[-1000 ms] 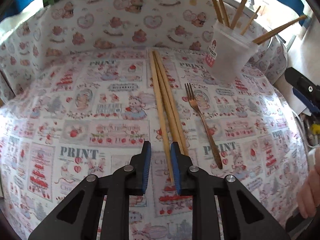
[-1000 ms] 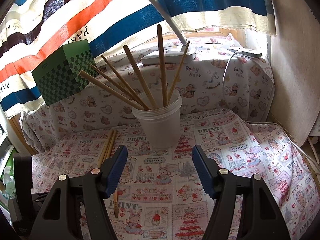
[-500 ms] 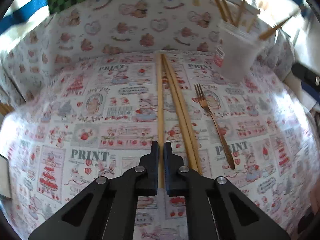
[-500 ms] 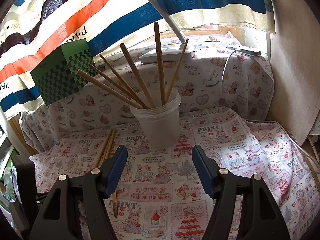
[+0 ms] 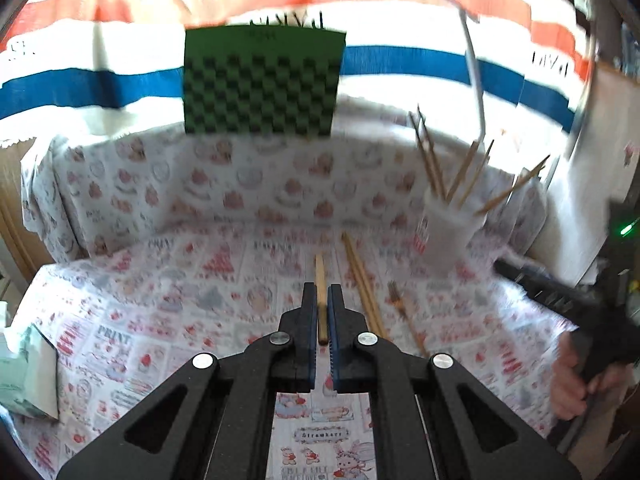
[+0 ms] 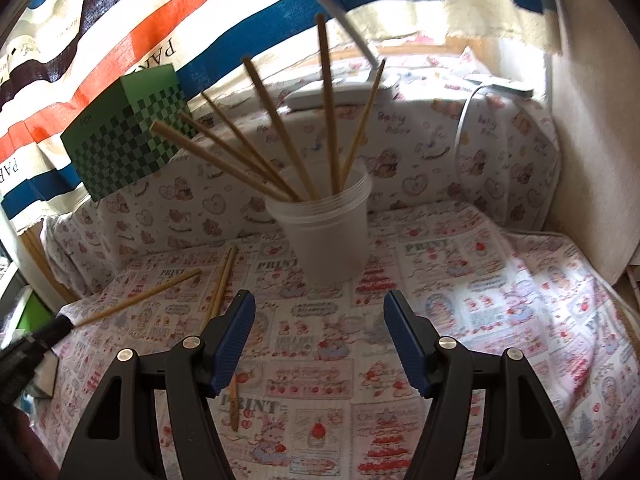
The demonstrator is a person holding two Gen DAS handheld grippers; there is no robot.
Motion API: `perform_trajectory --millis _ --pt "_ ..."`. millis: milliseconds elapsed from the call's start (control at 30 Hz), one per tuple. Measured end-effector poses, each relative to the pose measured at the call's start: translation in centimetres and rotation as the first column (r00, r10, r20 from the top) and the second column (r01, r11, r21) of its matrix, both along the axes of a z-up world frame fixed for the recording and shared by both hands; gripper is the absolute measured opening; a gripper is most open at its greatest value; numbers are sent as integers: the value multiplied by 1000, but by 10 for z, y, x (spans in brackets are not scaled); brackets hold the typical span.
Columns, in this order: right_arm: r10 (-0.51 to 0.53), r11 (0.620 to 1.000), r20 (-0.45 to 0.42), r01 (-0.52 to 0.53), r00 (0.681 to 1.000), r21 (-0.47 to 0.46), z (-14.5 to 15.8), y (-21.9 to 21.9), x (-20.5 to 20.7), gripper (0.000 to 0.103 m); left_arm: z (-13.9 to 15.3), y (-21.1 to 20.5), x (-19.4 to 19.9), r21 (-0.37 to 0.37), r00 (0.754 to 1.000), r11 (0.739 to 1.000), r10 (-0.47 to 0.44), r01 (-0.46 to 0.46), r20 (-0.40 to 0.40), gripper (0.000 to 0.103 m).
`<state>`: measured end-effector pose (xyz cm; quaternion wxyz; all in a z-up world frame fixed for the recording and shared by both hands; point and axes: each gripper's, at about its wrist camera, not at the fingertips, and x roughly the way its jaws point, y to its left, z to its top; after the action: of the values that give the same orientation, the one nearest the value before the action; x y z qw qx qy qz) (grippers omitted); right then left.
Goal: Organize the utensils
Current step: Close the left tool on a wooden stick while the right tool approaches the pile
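My left gripper is shut on one wooden chopstick and holds it lifted above the cloth; the same chopstick shows at the left of the right wrist view. Two more chopsticks and a fork lie on the printed tablecloth to its right. A clear plastic cup with several chopsticks standing in it is at the back; it also shows in the left wrist view. My right gripper is open and empty, in front of the cup.
A green checkered box sits on the raised ledge behind the table, also seen in the right wrist view. A white lamp arm rises behind the cup. A wall stands at the right. A pale packet lies at the left edge.
My left gripper closed on one chopstick and lifted it off the cloth, tilting the view up. The right gripper has moved slightly closer to the cup, still open.
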<state>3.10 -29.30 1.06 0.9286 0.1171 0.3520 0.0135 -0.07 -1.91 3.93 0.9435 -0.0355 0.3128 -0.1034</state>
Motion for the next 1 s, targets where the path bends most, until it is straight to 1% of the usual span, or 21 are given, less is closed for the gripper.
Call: perform_trajectory --millis 67,133,233,267,300,467,567,633,800,1000 --pt "32 999 -24 -32 999 24 -4 3 4 65 8 3 -2 7 1000 1000 4 -4 26 4" --pt "86 994 -68 -81 994 68 -8 7 13 54 12 5 0 9 999 1000 11 -11 37 4" --pt "176 970 -138 -148 975 191 -14 9 28 43 19 9 0 -9 998 1000 17 -17 59 4" --pt "205 960 -159 -167 966 223 -15 11 34 41 20 9 -2 -11 997 1000 23 -22 70 4" --pt "221 956 -177 -177 959 232 -16 14 40 39 21 9 -3 -11 996 1000 29 -28 79 4" --pt "286 955 -258 -253 923 154 -19 43 69 32 22 11 -2 -15 995 998 55 -53 87 4" --pt "282 959 -295 -265 913 96 -28 60 85 27 24 13 -4 -19 994 998 57 -55 97 4" --pt "270 962 -322 -267 908 53 -37 71 96 22 26 14 -5 -15 992 998 58 -57 108 4" --pt "280 959 -338 -277 898 60 -47 80 111 21 28 16 -4 -9 991 998 59 -59 116 4" --pt "289 953 -366 -301 884 25 -61 98 119 21 30 17 -1 -12 990 998 62 -61 125 4"
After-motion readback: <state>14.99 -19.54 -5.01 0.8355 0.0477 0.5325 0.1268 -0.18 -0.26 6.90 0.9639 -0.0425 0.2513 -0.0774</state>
